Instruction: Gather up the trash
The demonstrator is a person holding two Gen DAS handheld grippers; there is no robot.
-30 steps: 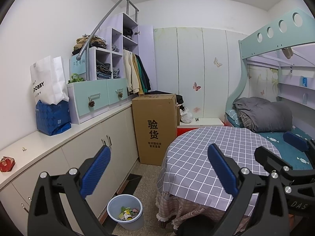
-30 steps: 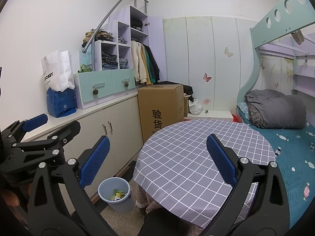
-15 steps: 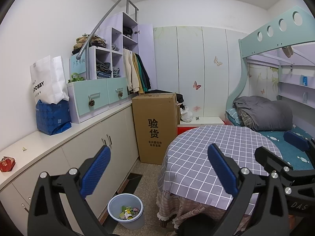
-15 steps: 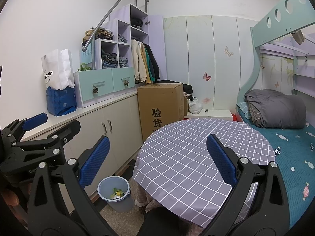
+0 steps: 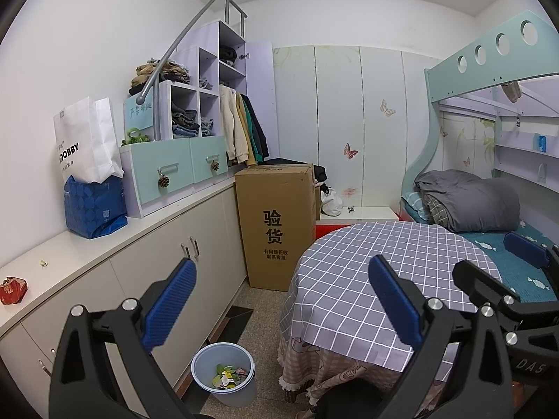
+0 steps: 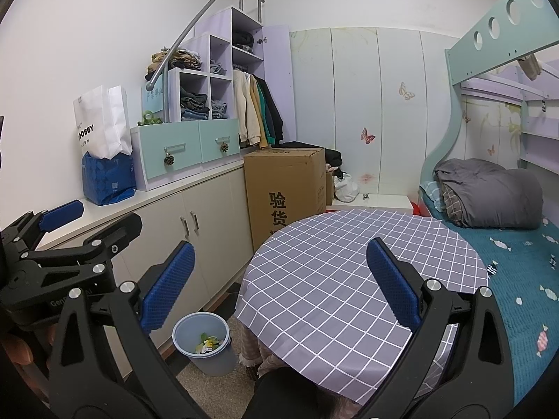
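A pale blue trash bin stands on the floor between the cabinets and the round table, with colourful wrappers inside; it also shows in the right wrist view. My left gripper is open and empty, held above the floor and the table edge. My right gripper is open and empty over the grey checked tablecloth. A red crumpled wrapper and a small scrap lie on the white counter at left.
A tall cardboard box stands by the cream cabinets. A white bag and a blue bag sit on the counter. A bunk bed with a grey duvet fills the right side.
Both grippers have lifted slightly and drawn back a little; the bin and table sit a bit lower in view. Both grippers stay open and empty.
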